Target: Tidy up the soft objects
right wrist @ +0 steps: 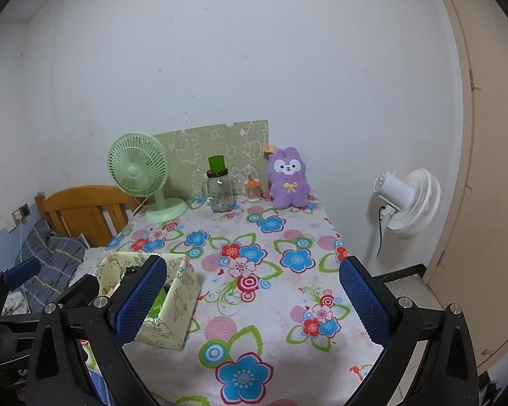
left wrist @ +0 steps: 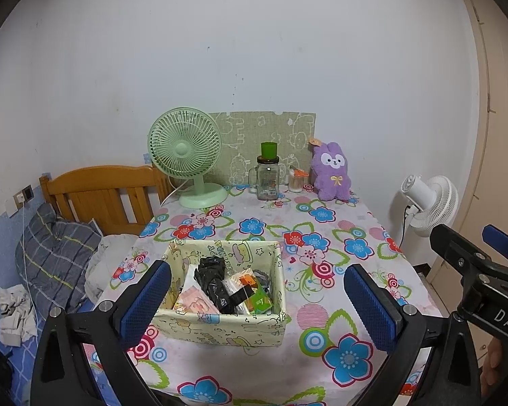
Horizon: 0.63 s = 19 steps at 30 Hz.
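Left tongs point(left wrist: 257, 299) gape wide, holding nothing, framing the fabric bin point(left wrist: 220, 324) at lower centre, likely the drop spot; right tongs point(right wrist: 252, 299) equally apart over bare counter point(right wrist: 271, 304); purple plush rabbit point(right wrist: 288, 179) propped upright against the wall, centre frame, untouched.

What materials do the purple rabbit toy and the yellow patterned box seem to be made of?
Purple rabbit toy: plush fabric, judging by its fuzzy matte pile. Yellow patterned box: probably fabric-covered card; its walls look printed, matte and slightly bowed.

Two fans point(left wrist: 185, 155) point(left wrist: 430, 203), one plush rabbit point(left wrist: 332, 172), one fabric box point(left wrist: 227, 324), one jar point(left wrist: 267, 181).
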Tool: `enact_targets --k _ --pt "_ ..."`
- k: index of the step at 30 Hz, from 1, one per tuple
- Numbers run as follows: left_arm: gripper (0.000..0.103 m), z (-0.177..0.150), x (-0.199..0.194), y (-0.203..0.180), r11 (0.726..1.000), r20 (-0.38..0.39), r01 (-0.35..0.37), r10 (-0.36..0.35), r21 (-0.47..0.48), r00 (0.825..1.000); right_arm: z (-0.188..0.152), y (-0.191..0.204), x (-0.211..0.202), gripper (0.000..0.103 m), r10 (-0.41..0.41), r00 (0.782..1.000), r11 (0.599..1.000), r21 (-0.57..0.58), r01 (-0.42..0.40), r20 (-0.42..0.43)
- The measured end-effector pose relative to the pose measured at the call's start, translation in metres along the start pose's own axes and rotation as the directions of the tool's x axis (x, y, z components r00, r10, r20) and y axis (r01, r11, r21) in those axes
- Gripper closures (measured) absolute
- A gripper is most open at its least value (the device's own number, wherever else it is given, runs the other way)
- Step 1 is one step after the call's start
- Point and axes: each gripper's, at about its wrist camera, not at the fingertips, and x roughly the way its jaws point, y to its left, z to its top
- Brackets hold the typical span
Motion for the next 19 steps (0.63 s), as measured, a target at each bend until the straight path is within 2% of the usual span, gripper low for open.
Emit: enact_targets --k 19 --pt "0.0 -0.001 0.0012 0.0016 1.0 -0.003 -0.002 0.002 0.0 1.0 -0.0014 0.0002 0.0006 0.0 -0.002 1.0 1.0 -0.001 0.002 -0.003"
